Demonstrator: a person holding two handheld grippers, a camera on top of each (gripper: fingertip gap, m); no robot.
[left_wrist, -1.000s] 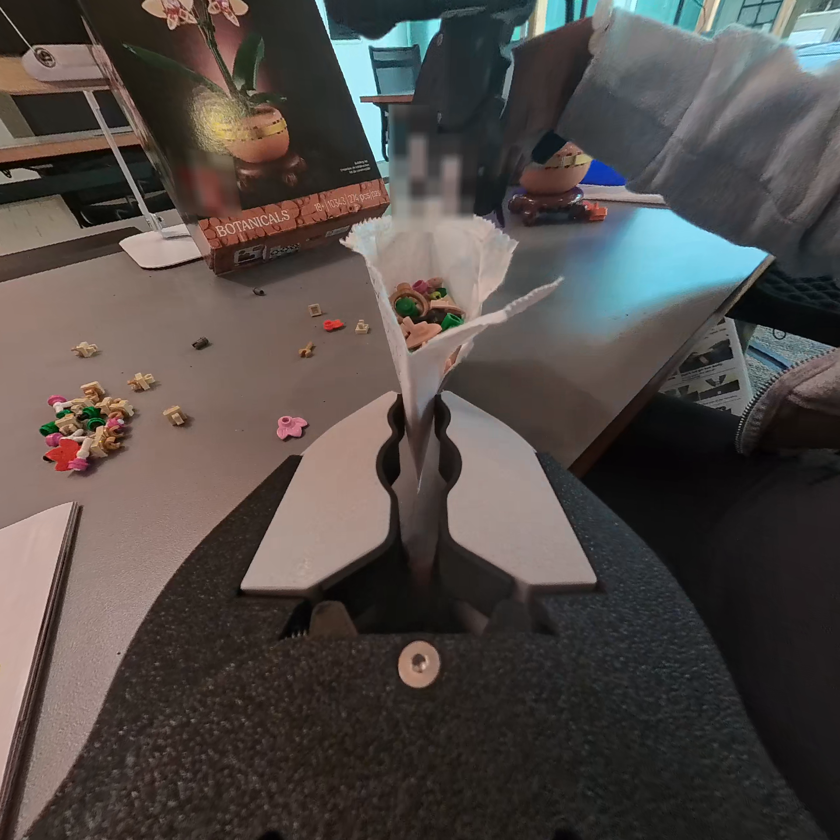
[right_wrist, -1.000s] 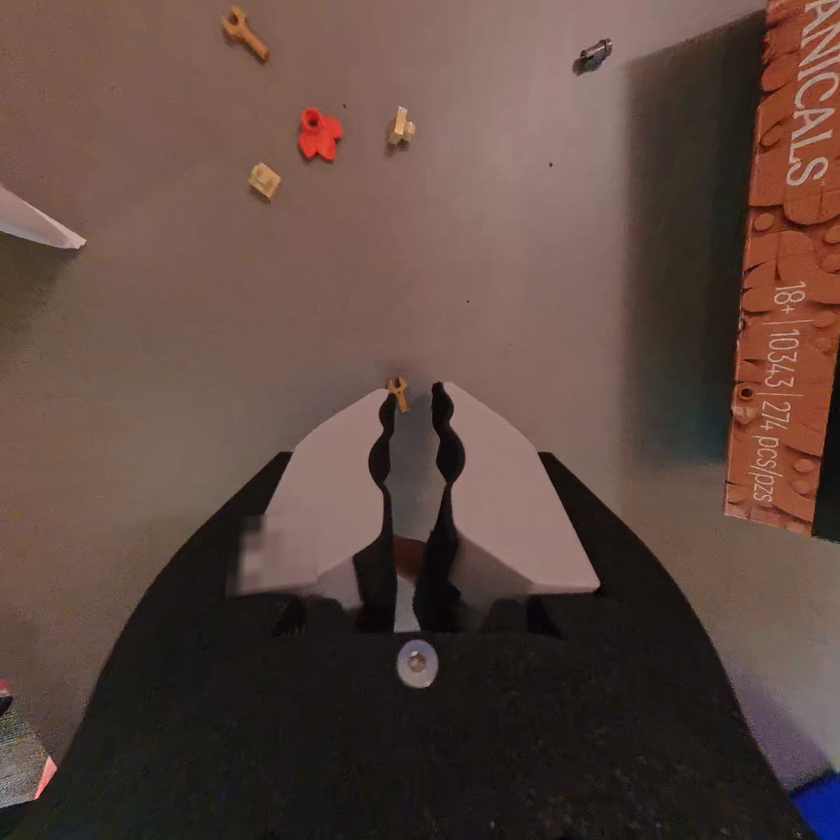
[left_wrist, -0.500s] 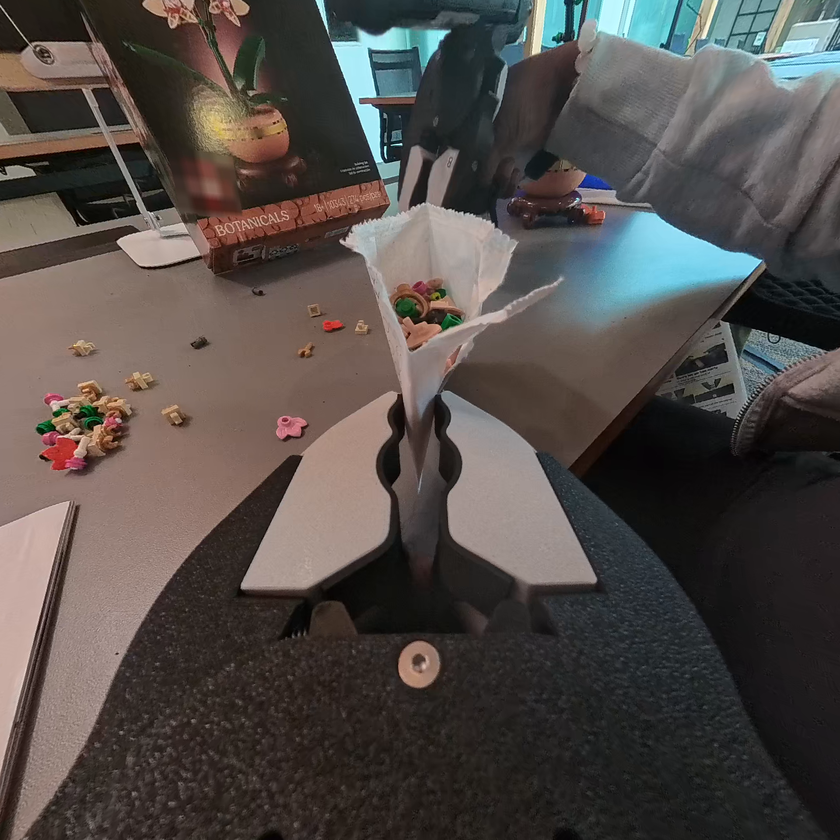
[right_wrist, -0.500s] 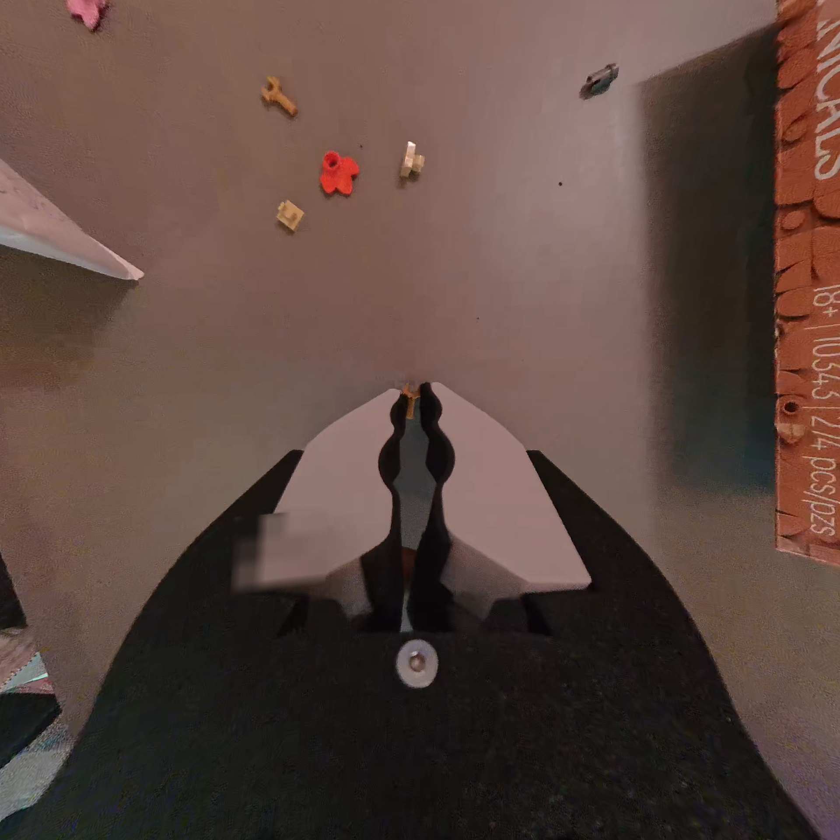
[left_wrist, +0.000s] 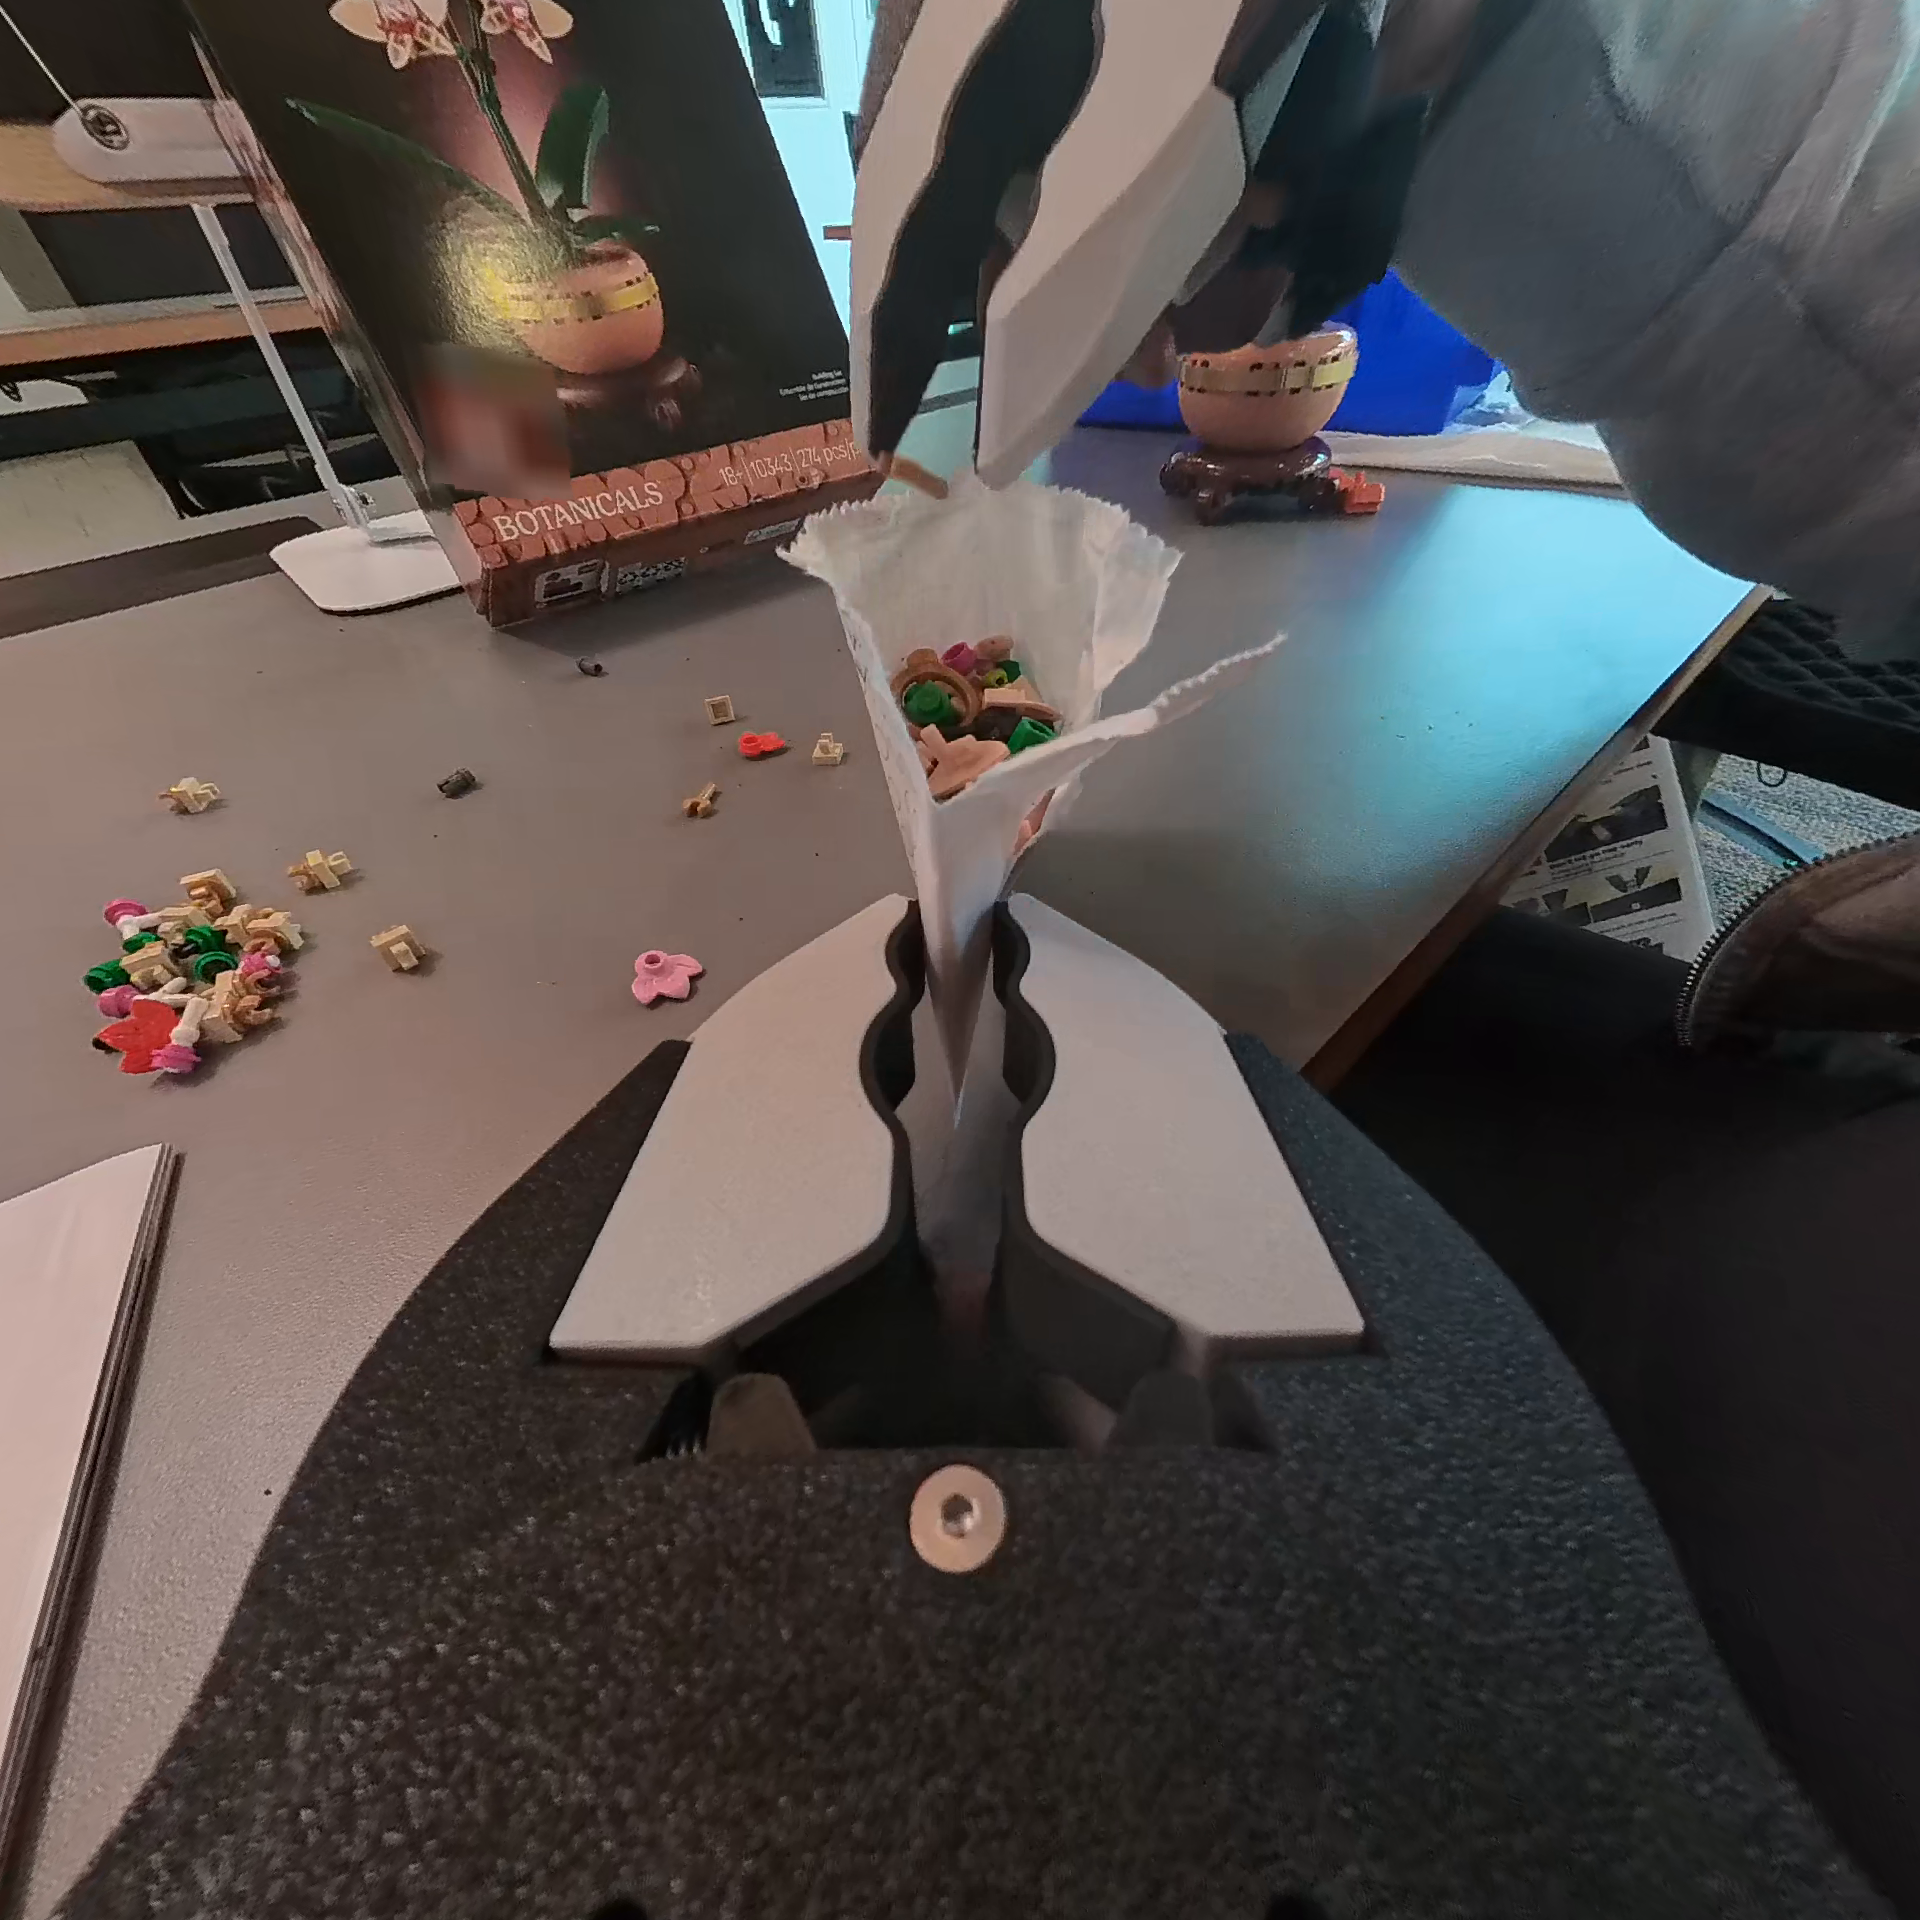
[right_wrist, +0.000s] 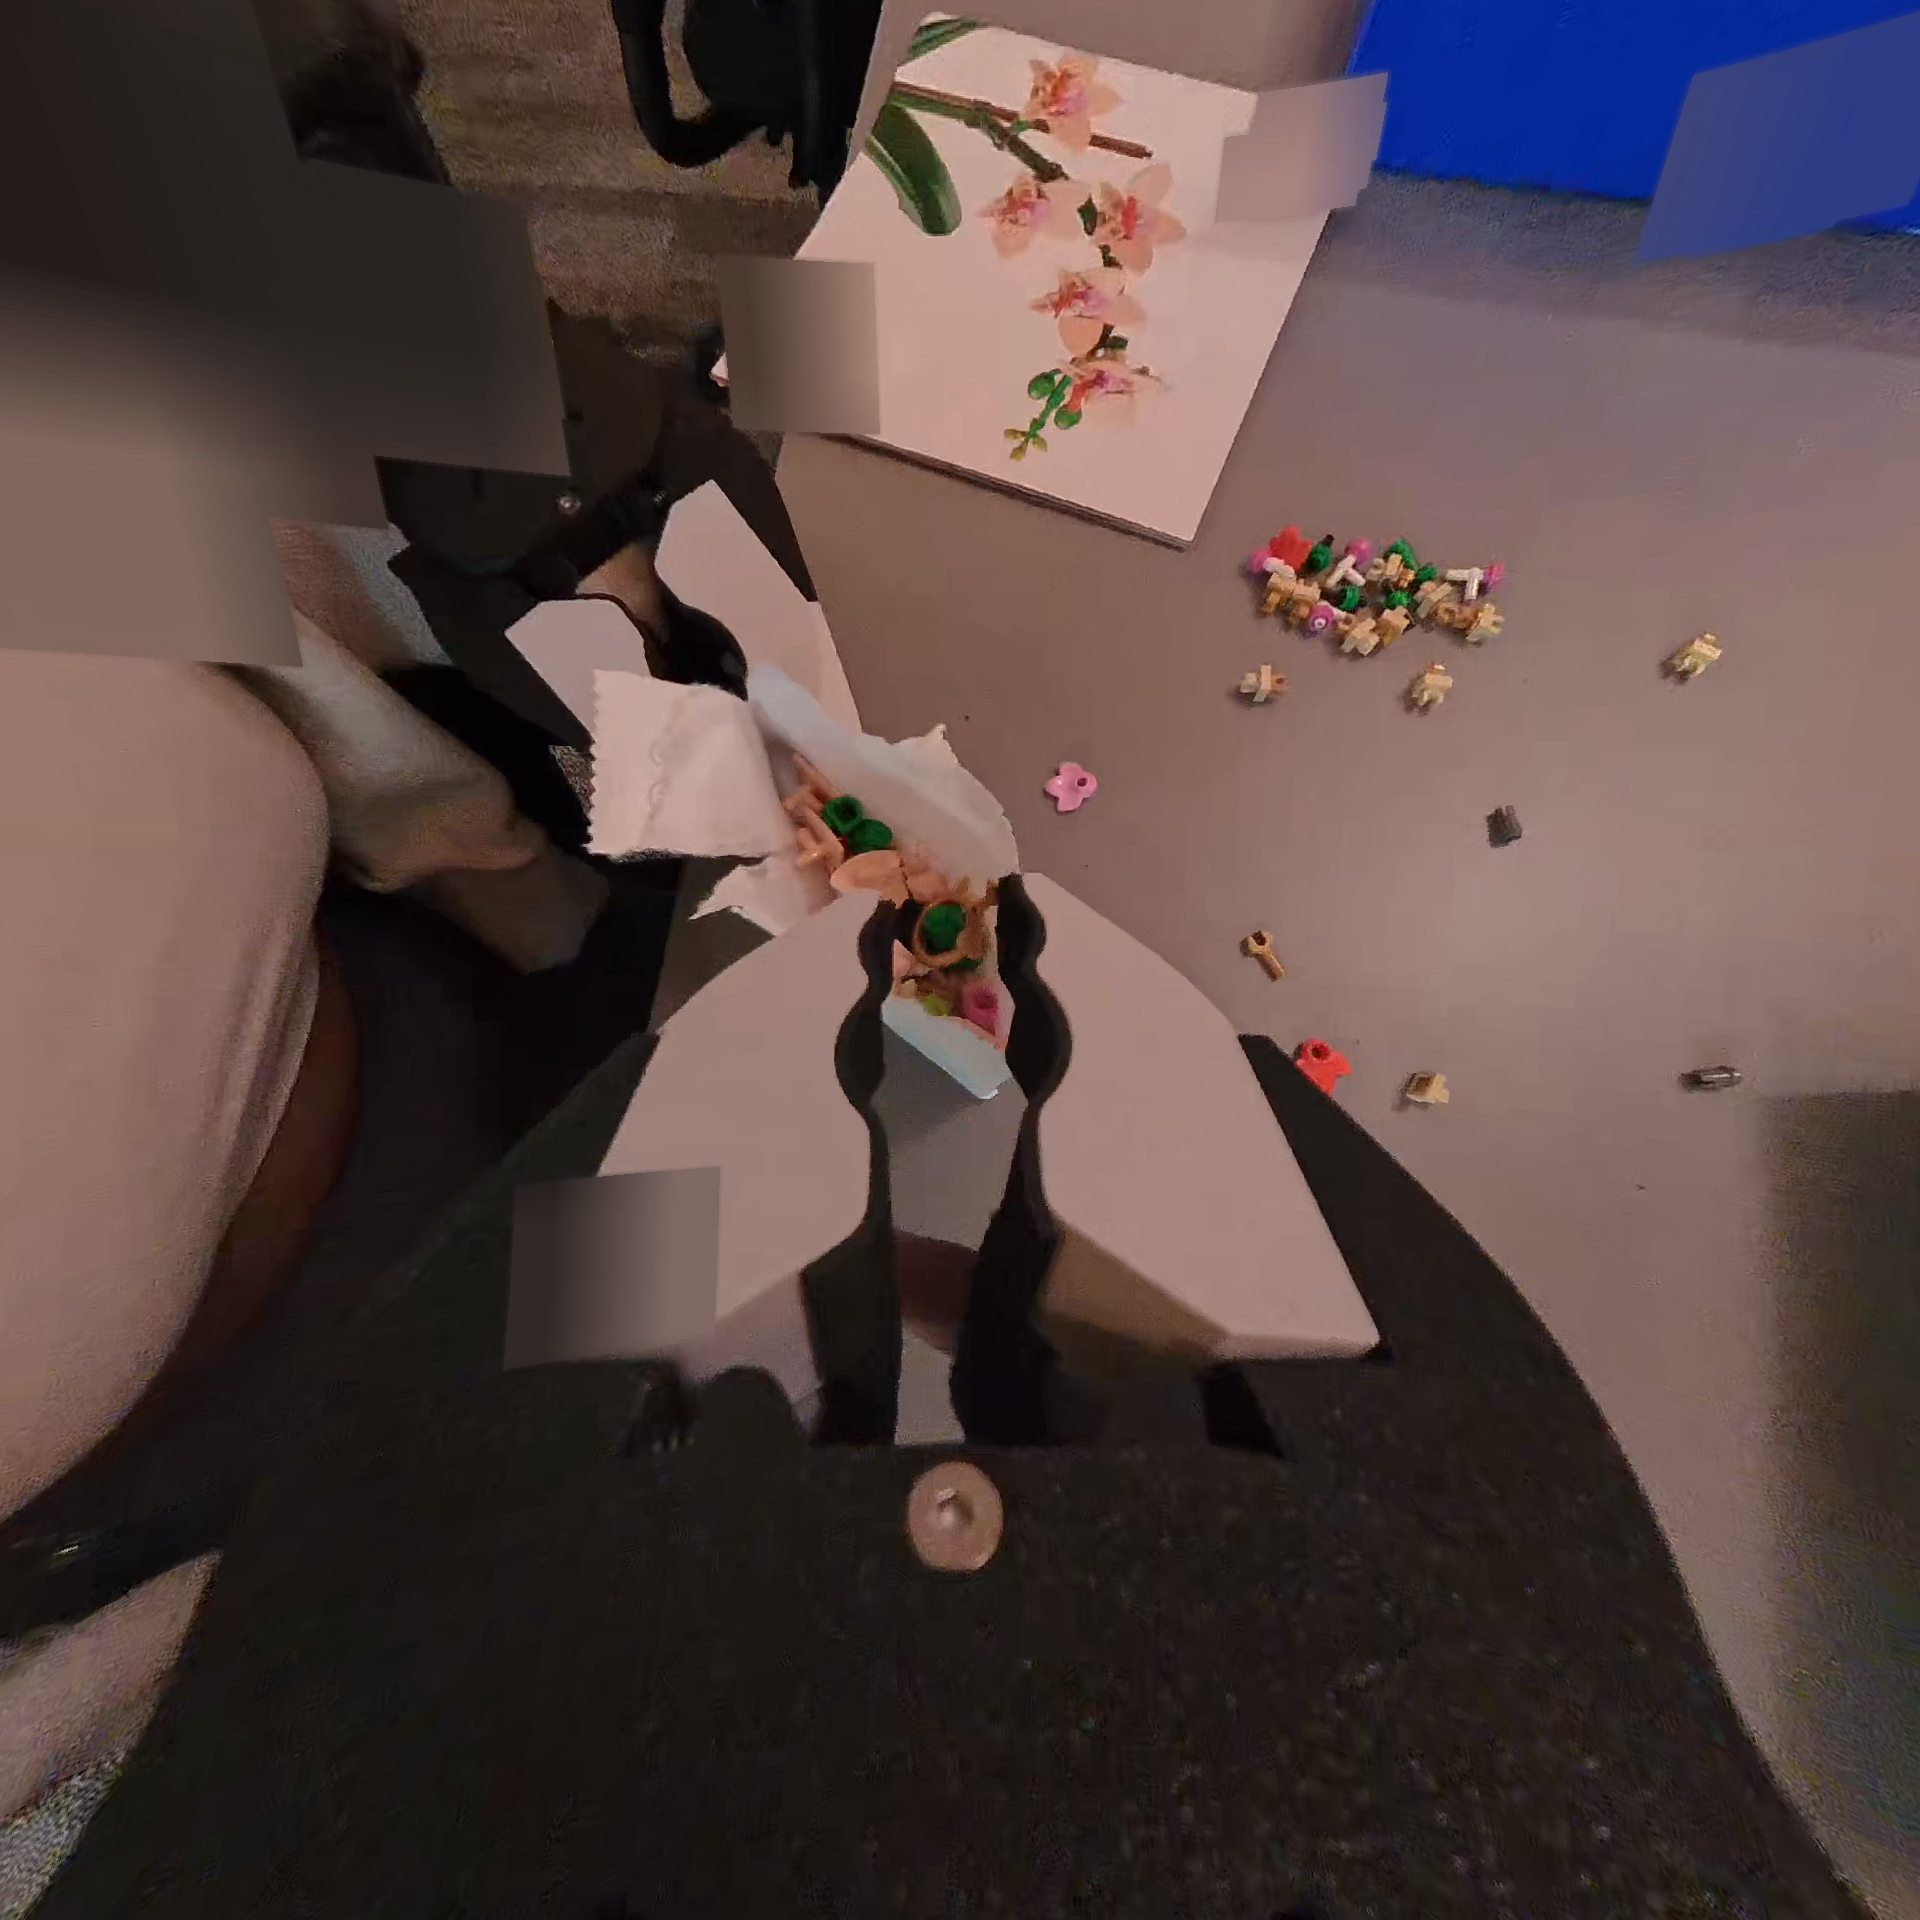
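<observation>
My left gripper (left_wrist: 956, 914) is shut on the lower part of a white paper bag (left_wrist: 997, 582) and holds it upright above the grey table (left_wrist: 520, 1039). The bag's mouth is open, and several small coloured bricks (left_wrist: 966, 707) lie inside. My right gripper (left_wrist: 935, 468) hangs just over the bag's mouth with its jaws a little apart. A small tan piece (left_wrist: 920, 480) sits at its tips, loose from the far finger. In the right wrist view my right gripper (right_wrist: 948, 894) looks down into the bag (right_wrist: 675, 769), and the left fingers (right_wrist: 748, 582) show behind it.
A dark box (left_wrist: 540, 260) with a flower picture stands at the back. A pile of small bricks (left_wrist: 187, 966) lies at the left, with a pink flower piece (left_wrist: 665, 977) and a red piece (left_wrist: 762, 744) scattered nearby. A booklet (left_wrist: 73, 1351) lies front left. A built pot model (left_wrist: 1262, 400) stands back right. Left tips to right tips: about 8 centimetres.
My right gripper closed on the tan piece on the table, lifted it and moved over the bag's mouth, and its jaws now stand wider. The left gripper and bag held still.
</observation>
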